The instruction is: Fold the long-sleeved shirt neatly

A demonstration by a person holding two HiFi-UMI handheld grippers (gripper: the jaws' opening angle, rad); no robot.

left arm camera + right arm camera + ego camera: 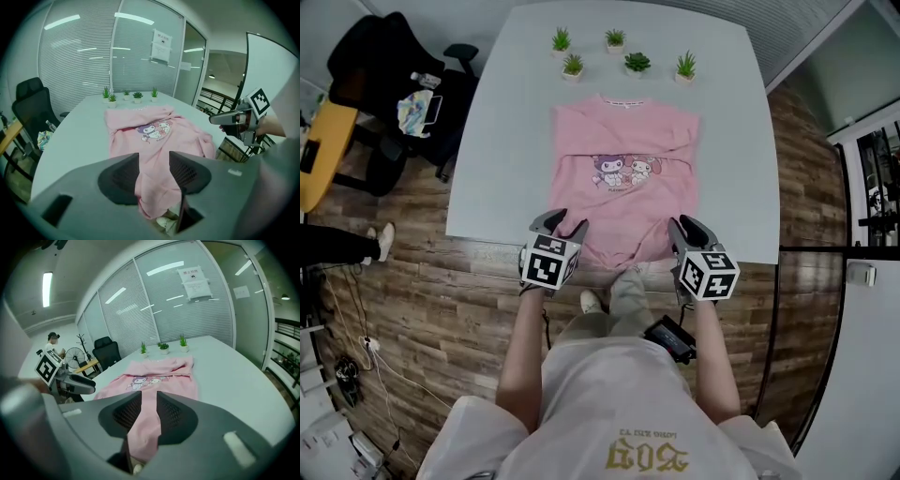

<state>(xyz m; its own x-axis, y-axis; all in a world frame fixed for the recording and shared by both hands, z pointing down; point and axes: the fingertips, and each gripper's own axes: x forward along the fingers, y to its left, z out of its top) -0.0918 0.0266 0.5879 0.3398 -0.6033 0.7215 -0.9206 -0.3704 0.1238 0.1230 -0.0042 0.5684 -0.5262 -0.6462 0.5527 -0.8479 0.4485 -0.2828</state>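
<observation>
well, five pots [573,74] each hold a plant [637,62], far end of table [487,141] | left gripper [564,225] and right gripper [681,228] both pinch the shirt [623,202] hem | chair [370,56] off left

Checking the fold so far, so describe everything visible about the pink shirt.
The pink shirt looks like soft knit, with a two-character cartoon print on the chest. It lies front up on the pale table, neckline toward the small potted plants, both long sleeves folded in across the body. Its hem reaches the near table edge, where the left claw and right claw each pinch a bottom corner, bunching the fabric there.
</observation>
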